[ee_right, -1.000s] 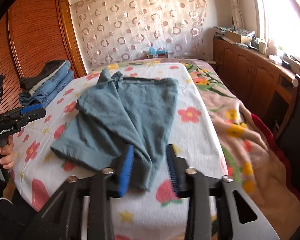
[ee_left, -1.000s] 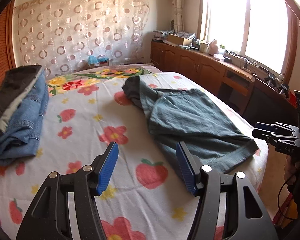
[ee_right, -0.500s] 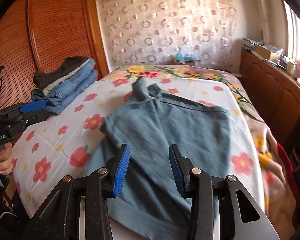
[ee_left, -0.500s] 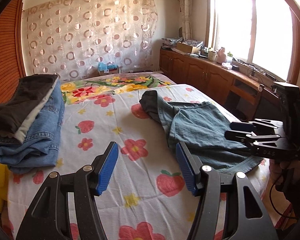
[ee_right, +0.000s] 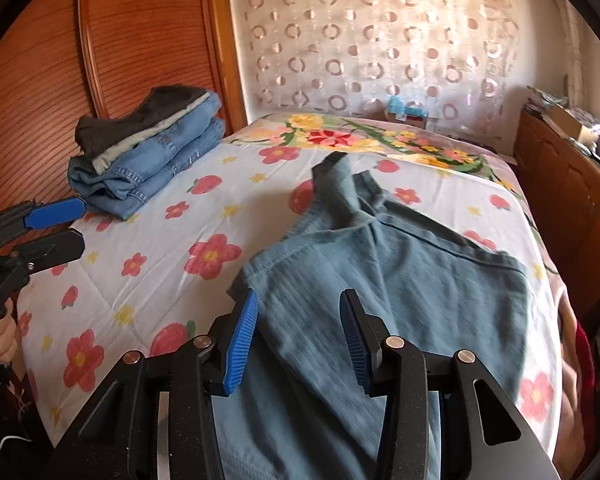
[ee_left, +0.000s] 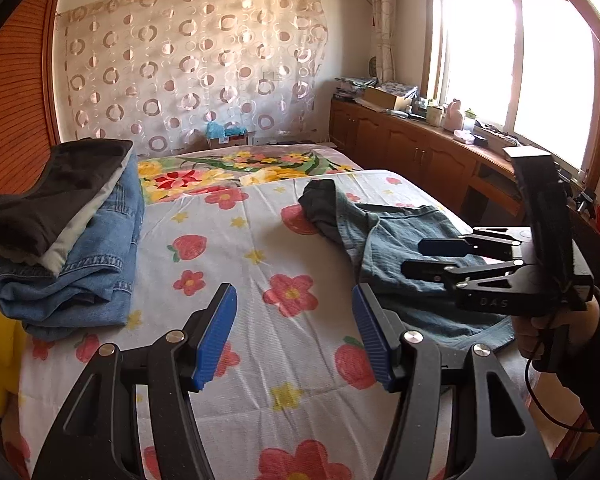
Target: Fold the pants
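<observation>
Both claws stand spread and empty: the right gripper (ee_right: 298,336) hovers over the rumpled teal-blue cotton pants (ee_right: 400,280) at centre frame on the flower-print bedsheet (ee_right: 148,280), the left gripper (ee_left: 294,334) beside them. Approach step, likely; next, pinch an edge to fold.

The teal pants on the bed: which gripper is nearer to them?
Right. The right gripper hangs open directly above the teal pants; the left gripper, also open, is beside them over bare bedsheet.
</observation>
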`<state>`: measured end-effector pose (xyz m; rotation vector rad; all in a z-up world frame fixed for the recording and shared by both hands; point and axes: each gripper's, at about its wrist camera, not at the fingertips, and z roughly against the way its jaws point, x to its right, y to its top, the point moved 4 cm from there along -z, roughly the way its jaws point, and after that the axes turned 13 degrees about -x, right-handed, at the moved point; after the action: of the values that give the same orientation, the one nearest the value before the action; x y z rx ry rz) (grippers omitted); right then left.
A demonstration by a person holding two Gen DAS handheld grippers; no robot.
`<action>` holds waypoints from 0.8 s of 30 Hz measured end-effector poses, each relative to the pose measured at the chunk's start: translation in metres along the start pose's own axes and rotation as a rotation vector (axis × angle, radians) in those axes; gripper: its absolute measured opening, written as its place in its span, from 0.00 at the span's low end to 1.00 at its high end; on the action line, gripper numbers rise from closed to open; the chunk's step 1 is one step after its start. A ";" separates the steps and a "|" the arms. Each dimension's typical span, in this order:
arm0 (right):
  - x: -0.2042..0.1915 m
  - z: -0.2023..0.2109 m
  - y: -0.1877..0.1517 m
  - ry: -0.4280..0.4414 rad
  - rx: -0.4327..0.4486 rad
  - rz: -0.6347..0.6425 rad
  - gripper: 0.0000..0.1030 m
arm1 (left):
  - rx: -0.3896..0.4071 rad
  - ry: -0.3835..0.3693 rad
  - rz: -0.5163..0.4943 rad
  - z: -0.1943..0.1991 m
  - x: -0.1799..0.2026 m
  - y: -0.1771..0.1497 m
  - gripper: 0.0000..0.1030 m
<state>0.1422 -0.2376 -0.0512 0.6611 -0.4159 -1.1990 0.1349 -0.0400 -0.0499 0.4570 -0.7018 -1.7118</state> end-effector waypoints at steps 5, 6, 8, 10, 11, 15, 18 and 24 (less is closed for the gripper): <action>-0.011 -0.015 0.012 0.007 -0.023 0.042 0.44 | -0.001 0.003 0.012 0.001 -0.007 -0.002 0.59; -0.012 -0.018 0.013 0.008 -0.028 0.050 0.44 | -0.002 0.004 0.016 0.001 -0.008 -0.003 0.59; -0.015 -0.025 0.016 0.014 -0.042 0.068 0.44 | -0.003 0.003 0.021 0.000 -0.009 -0.004 0.59; -0.018 -0.034 0.018 0.010 -0.065 0.086 0.44 | -0.005 0.003 0.024 -0.001 -0.010 -0.004 0.59; -0.018 -0.040 0.019 -0.003 -0.086 0.095 0.44 | -0.007 0.002 0.024 -0.002 -0.010 -0.005 0.59; -0.020 -0.052 0.022 -0.022 -0.125 0.121 0.44 | -0.013 -0.001 0.021 -0.004 -0.008 -0.007 0.59; -0.023 -0.048 0.023 -0.006 -0.107 0.134 0.13 | -0.020 -0.005 0.018 -0.006 -0.007 -0.009 0.59; -0.016 -0.020 0.029 0.015 0.023 0.114 0.03 | -0.027 -0.008 0.017 -0.008 -0.004 -0.009 0.59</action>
<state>0.1696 -0.2112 -0.0459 0.6575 -0.4501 -1.0823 0.1340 -0.0365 -0.0623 0.4251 -0.6858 -1.7057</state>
